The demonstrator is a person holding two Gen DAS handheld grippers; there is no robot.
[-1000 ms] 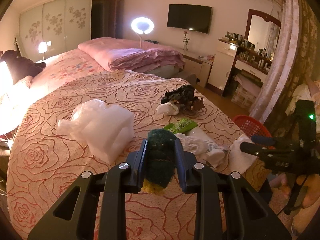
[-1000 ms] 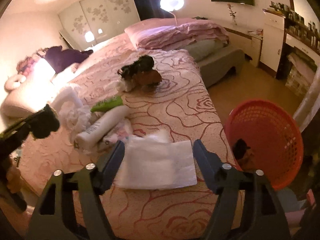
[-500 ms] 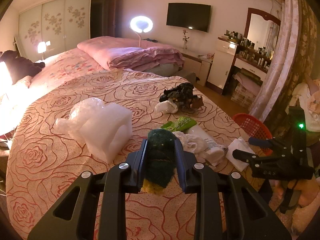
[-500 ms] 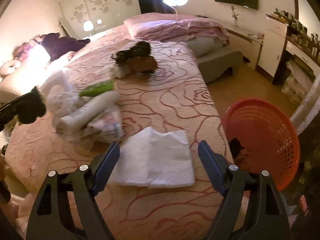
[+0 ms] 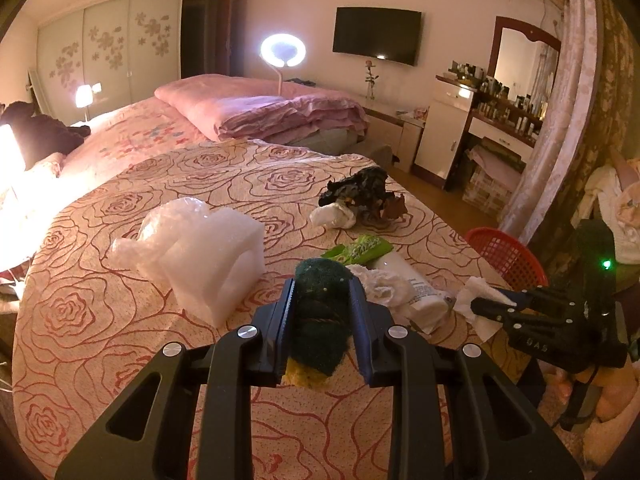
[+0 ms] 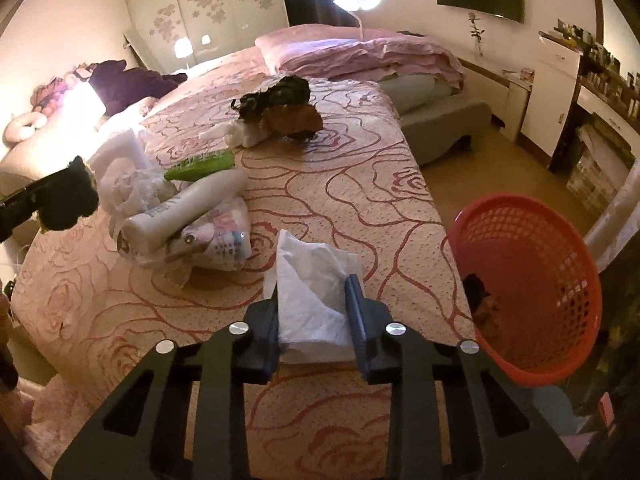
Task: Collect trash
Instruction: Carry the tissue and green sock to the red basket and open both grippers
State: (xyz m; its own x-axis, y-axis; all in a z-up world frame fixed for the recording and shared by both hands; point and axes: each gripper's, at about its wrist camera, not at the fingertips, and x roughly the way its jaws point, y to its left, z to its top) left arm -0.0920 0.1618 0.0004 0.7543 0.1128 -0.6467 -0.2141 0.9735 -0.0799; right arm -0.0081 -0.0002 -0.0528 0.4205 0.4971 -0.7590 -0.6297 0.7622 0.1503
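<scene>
Left gripper [image 5: 323,316]: I have it clamped on a dark green scouring sponge [image 5: 320,320] with a yellow underside; the sponge stands between the pads, held above the bedspread.
Right gripper [image 6: 313,312]: its jaws are closing as I look, and a white paper napkin [image 6: 316,284] sits bunched up between them, both pads already pressing its sides.
Napkin's place: at the near corner of the bed [image 6: 340,184], close to the edge that faces the basket.
Red basket [image 6: 532,288]: a plastic mesh bin just off the bed's side, tilted toward my right camera; something dark lies at its bottom, though I can't make out what.
Other trash on the bed: a white bottle [image 6: 184,212] lying on a printed plastic packet [image 6: 218,240], a green wrapper [image 6: 200,166] just behind it, crumpled white paper [image 6: 132,188] beside them.
Further back: a dark crumpled heap [image 6: 276,100] with a brown piece and a white wad touching it.
Left of my left gripper: a white foam block [image 5: 216,260] with clear plastic film [image 5: 168,220] against it.
Grippers' relation: well apart, the right one visible at the right edge of my left view.
</scene>
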